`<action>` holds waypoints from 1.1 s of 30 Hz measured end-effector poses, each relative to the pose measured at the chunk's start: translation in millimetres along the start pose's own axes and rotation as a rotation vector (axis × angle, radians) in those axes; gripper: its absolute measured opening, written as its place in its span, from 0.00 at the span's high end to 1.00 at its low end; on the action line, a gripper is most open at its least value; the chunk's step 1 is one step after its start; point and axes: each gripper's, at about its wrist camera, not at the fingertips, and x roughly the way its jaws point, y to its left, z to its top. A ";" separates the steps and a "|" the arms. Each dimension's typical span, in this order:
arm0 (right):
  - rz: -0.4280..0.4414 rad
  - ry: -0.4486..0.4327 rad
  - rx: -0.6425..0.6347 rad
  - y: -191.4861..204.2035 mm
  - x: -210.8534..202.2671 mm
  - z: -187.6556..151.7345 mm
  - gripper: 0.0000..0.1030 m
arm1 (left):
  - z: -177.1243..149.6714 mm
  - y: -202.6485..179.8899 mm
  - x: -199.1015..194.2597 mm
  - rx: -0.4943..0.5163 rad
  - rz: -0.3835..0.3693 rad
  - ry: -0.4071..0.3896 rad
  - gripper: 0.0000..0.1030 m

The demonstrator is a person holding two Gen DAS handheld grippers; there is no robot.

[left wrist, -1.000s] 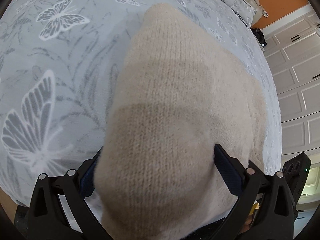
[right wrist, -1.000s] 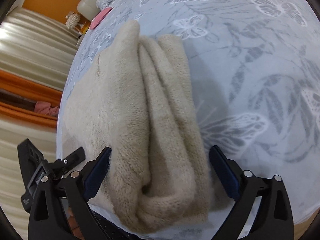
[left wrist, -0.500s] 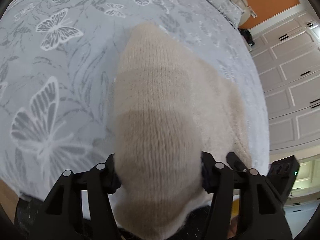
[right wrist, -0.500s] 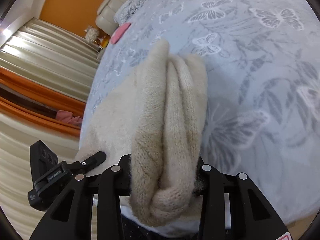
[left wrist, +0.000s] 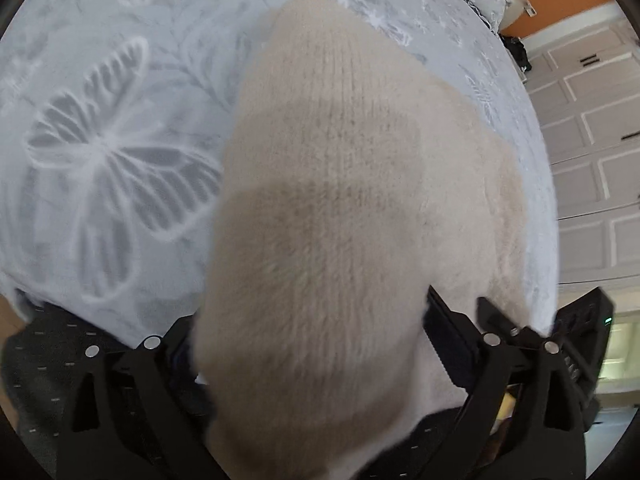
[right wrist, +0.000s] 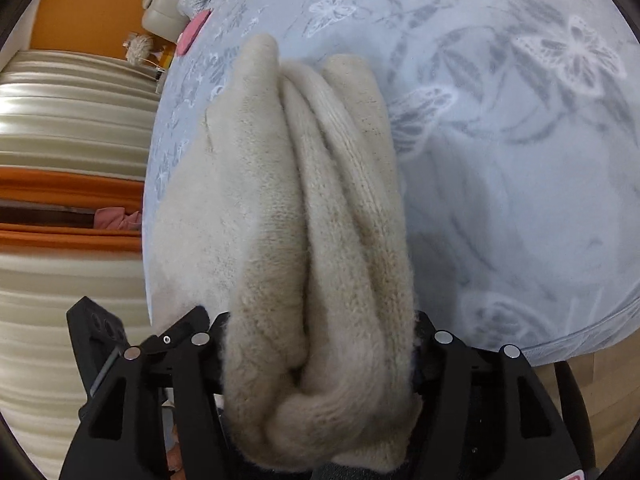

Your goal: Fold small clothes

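1. Our left gripper (left wrist: 308, 344) is matte black plastic, its two angular fingers carrying dark navy pads (left wrist: 444, 340).
2. Round silver screws (left wrist: 490, 338) stud each finger's linkage.
3. Our right gripper (right wrist: 320, 344) has the same black frame and silver screws (right wrist: 442, 337).
4. In the left wrist view, dark clothing (left wrist: 40, 364) flecked with small pale dashes shows at the lower left.
5. A red-edged white label (right wrist: 576, 476) shows at the right wrist view's bottom edge.

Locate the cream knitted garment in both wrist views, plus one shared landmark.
Left wrist: cream knitted garment fills the centre, running down between the fingers.
Right wrist: same garment, bunched in folds, centre to bottom.
Shared landmark: grey butterfly-print bedspread beneath it.
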 end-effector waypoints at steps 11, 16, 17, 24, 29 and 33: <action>0.038 -0.202 -0.151 62.8 -67.5 -26.5 0.64 | -6.0 -39.9 -70.8 0.097 -0.011 -0.106 0.50; 0.062 -0.274 -0.213 90.1 -115.2 -34.5 0.64 | -19.6 -69.3 -128.9 0.202 0.003 -0.190 0.50; 0.069 -0.294 -0.226 95.8 -126.2 -37.7 0.64 | -22.1 -72.7 -140.1 0.216 0.005 -0.200 0.50; 0.131 -0.413 -0.307 128.5 -191.9 -56.1 0.64 | -41.2 -114.5 -216.2 0.331 0.005 -0.329 0.50; 0.181 -0.492 -0.372 157.2 -229.5 -60.0 0.64 | -48.7 -133.9 -267.8 0.387 -0.015 -0.437 0.50; 0.191 -0.553 -0.445 183.5 -253.7 -61.4 0.64 | -47.2 -142.7 -298.7 0.405 -0.040 -0.499 0.50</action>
